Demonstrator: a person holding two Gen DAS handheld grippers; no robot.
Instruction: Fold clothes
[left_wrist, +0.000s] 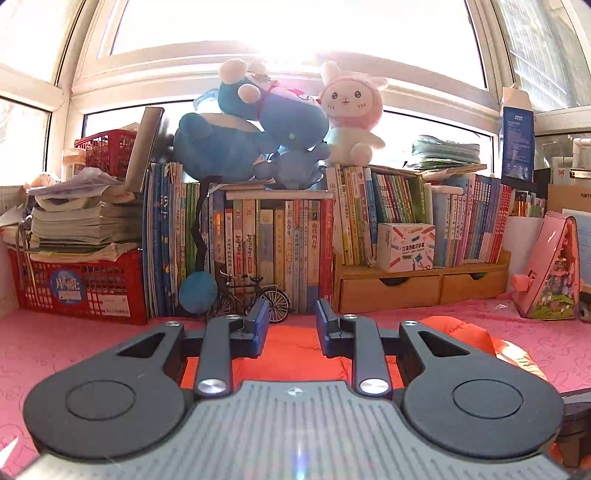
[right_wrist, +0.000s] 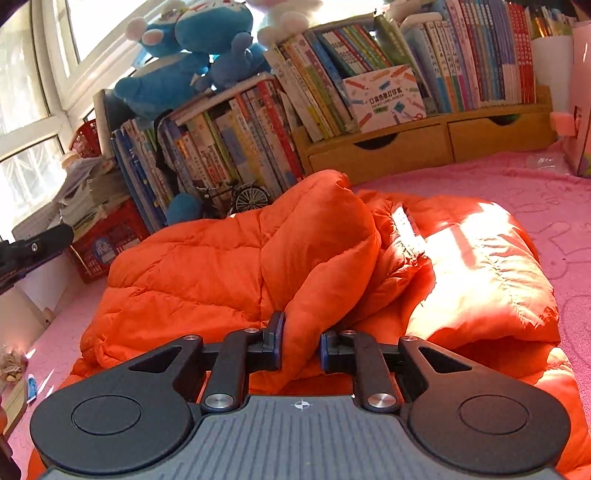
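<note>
A puffy orange quilted jacket (right_wrist: 207, 266) lies crumpled on a pink patterned cover (right_wrist: 535, 206). In the right wrist view, my right gripper (right_wrist: 301, 347) is shut on a thick fold of the jacket. That fold rises from between the fingers to a peak ahead. In the left wrist view, my left gripper (left_wrist: 291, 326) stands open just above the jacket (left_wrist: 288, 347), with nothing between its blue-padded fingers (left_wrist: 258, 328). A sunlit part of the jacket bulges to its right. The left gripper's black body (right_wrist: 33, 251) shows at the left edge of the right wrist view.
Rows of books (left_wrist: 280, 243) line the back, with a wooden drawer unit (left_wrist: 417, 288) under the right-hand row. A red crate (left_wrist: 81, 288) holding stacked papers stands at the left. A model bicycle (left_wrist: 255, 299), plush toys (left_wrist: 258, 122) and a pink box (left_wrist: 550, 273) are near.
</note>
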